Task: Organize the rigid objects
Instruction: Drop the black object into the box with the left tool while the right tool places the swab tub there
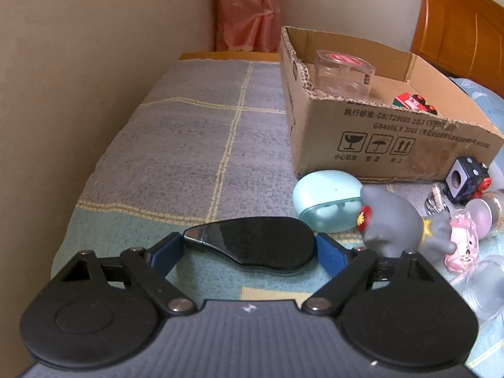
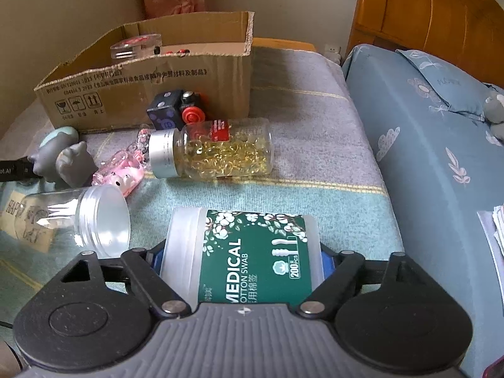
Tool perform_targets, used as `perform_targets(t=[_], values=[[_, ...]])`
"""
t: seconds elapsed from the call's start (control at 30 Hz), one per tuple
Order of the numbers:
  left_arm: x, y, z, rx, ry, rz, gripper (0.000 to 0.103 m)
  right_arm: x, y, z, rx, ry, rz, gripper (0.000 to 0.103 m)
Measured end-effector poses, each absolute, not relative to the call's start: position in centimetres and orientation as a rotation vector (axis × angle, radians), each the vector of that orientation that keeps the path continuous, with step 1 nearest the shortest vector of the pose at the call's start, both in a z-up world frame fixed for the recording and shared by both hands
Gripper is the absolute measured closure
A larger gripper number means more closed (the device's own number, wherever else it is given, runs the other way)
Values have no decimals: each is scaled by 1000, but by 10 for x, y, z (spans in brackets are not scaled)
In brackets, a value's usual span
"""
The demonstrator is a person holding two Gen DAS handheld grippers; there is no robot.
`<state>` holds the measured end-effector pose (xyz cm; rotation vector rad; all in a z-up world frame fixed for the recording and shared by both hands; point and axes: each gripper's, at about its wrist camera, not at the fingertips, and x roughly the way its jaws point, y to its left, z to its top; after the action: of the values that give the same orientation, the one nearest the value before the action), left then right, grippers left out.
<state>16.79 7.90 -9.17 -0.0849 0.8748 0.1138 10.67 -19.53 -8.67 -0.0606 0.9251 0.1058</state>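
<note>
This is a bedroom in a home. A carved orange wooden headboard (image 2: 431, 15) stands against a plain cream wall (image 1: 94, 63), and beside it lies a blue floral pillow (image 2: 441, 82) on matching blue bedding (image 2: 425, 173). A grey-and-teal checked blanket (image 1: 189, 157) covers the surface where household odds and ends lie: a torn cardboard box (image 1: 378, 138), a jar of yellow capsules (image 2: 217, 151), a tub of cotton swabs (image 2: 249, 252) and a grey toy figure (image 1: 397, 220). A pink curtain (image 1: 249, 15) hangs in the corner.
</note>
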Motion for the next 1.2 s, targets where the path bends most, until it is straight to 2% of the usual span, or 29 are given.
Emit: perform_targets(t=[0.27,0.63,0.93,1.2], values=[[154,82,-73,-17,842,45,14,94,-196,-72,-76,885,121,17],[151,65,-7,71,749,-89,14,88,-199,-28,-81,795,253,17],[185,36,30,115,667,-173,14,99,-201,3,-89,718,295,17],[231,12,25,136,673,-194,14,119,-197,17,-98,677,296,17]])
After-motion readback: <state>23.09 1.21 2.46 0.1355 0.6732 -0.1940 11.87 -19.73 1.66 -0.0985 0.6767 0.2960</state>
